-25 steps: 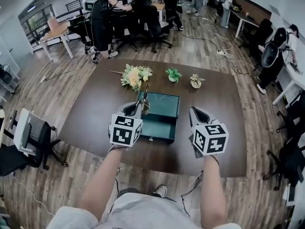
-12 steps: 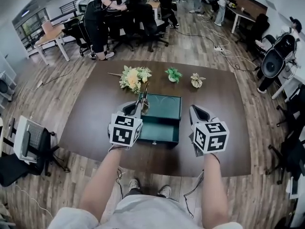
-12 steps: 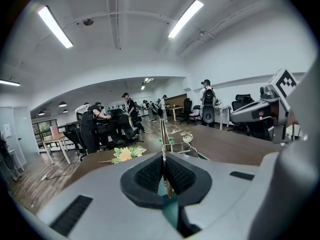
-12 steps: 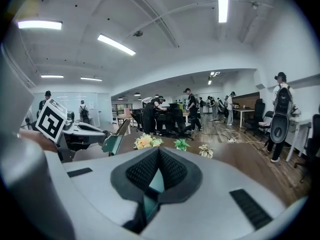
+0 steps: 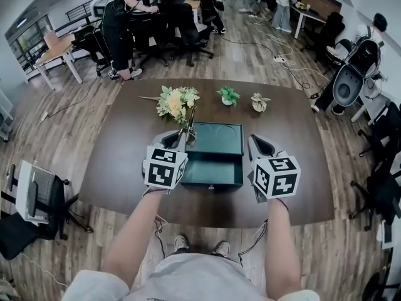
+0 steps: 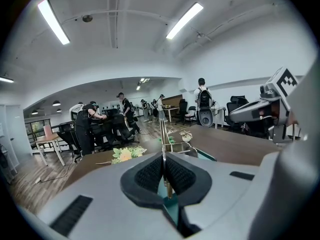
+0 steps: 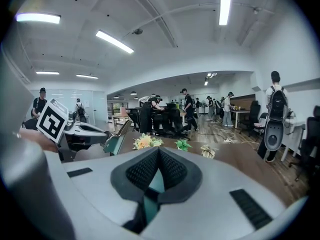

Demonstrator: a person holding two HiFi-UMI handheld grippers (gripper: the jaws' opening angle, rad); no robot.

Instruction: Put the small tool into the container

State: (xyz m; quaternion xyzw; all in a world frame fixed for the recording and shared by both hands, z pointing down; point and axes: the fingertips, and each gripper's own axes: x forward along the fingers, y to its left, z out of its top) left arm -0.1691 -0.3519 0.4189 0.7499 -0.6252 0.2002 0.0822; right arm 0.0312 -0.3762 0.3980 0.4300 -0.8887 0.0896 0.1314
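Hardly shifted, left gripper (image 6: pixel 163 157) clamps tool (image 6: pixel 162 132) upright beside container (image 5: pixel 219 137), flowers (image 5: pixel 175 100) beyond; right gripper (image 7: pixel 159 152) closed, empty.

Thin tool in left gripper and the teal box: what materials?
The small tool: likely metal, thin with a bright glint along its shaft. The container: teal, smooth, low sheen; painted metal or plastic, the look leaves it open.

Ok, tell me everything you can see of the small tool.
The tool is a thin, straight, metallic-looking strip, grey with a tan stretch near the grip. The left claw is shut on its lower end, and the rest sticks out beyond it. In the head view it points away from the person, over the box's left rear edge.
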